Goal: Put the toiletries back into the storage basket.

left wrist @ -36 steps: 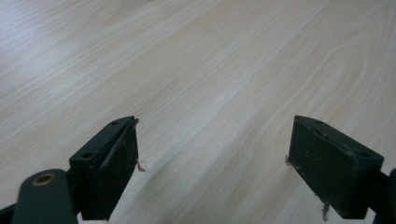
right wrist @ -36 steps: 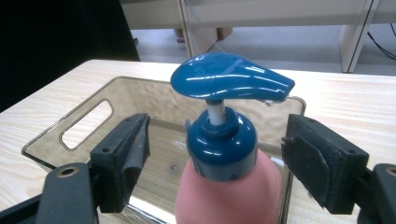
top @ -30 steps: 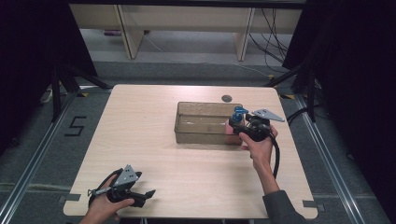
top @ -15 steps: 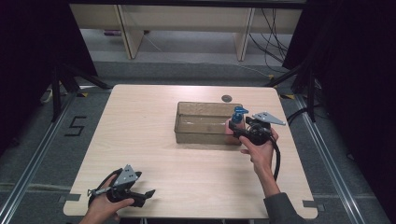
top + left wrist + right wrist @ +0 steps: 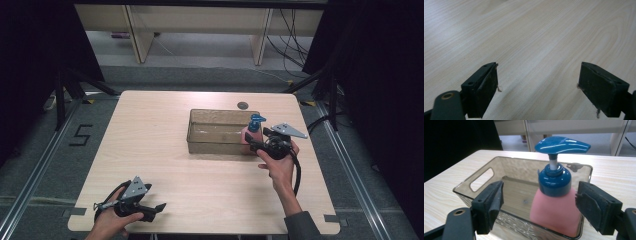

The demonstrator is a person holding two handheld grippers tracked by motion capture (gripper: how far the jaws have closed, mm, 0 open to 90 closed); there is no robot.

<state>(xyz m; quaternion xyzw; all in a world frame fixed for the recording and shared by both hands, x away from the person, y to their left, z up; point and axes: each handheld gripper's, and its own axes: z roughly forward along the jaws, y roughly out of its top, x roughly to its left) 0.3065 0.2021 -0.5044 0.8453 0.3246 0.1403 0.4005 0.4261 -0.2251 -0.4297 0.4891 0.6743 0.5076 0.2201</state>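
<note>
**Pump bottle stands in the bin, right tongs spread around it**

A clear smoky plastic bin (image 5: pixel 220 131) sits on the pale wooden surface (image 5: pixel 165 150), a little toward 1 o'clock from its middle. Inside the bin, at its 3 o'clock end, stands an upright pink pump bottle (image 5: pixel 249 139) with a blue collar and a blue pump head (image 5: pixel 257 119).

In the right gripper view the bottle (image 5: pixel 555 210) rises between the two black jaws of the right tongs (image 5: pixel 539 207). The jaws are spread wide, one on each side of the pink body, with a gap showing between each pad and the bottle, so they have hold of nothing. The bin's near rim (image 5: pixel 511 216) runs just below the jaws, and an oval handle cut-out (image 5: pixel 482 179) shows in its far end wall. In the high view the right tongs (image 5: pixel 252 144) sit at the bin's 3 o'clock end, held by the right hand (image 5: pixel 278 162), with the grey three-cornered plate on top.

The left tongs (image 5: pixel 159 207) lie low at the surface's 7 o'clock corner, gripped by the left hand (image 5: pixel 111 220), well apart from the bin. In the left gripper view the left tongs (image 5: pixel 537 85) stand wide open over bare wood grain (image 5: pixel 539 37), with nothing between them.
</note>
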